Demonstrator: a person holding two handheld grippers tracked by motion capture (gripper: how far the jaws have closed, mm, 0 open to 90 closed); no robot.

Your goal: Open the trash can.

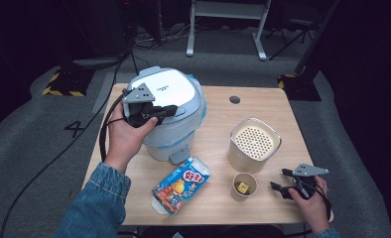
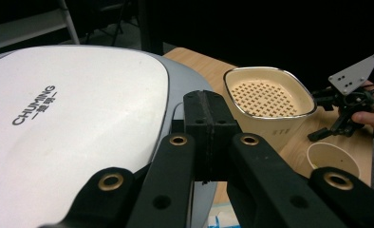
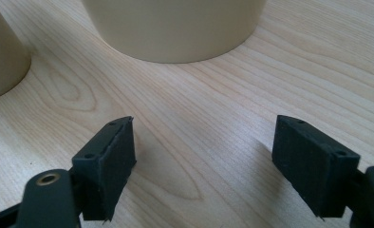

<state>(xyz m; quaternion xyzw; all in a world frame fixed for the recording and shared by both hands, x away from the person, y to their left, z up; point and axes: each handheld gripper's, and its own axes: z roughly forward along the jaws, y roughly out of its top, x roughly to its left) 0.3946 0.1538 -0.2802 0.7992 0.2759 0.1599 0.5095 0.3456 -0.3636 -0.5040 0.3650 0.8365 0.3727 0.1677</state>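
Sitting at upper left of the table: lidded bin, with left gripper hovering over its lid. Standing centre-right: perforated container. Resting just below it: paper cup, holding a small cube. Lying lower centre, below the bin: snack box. Resting at lower right: right gripper.
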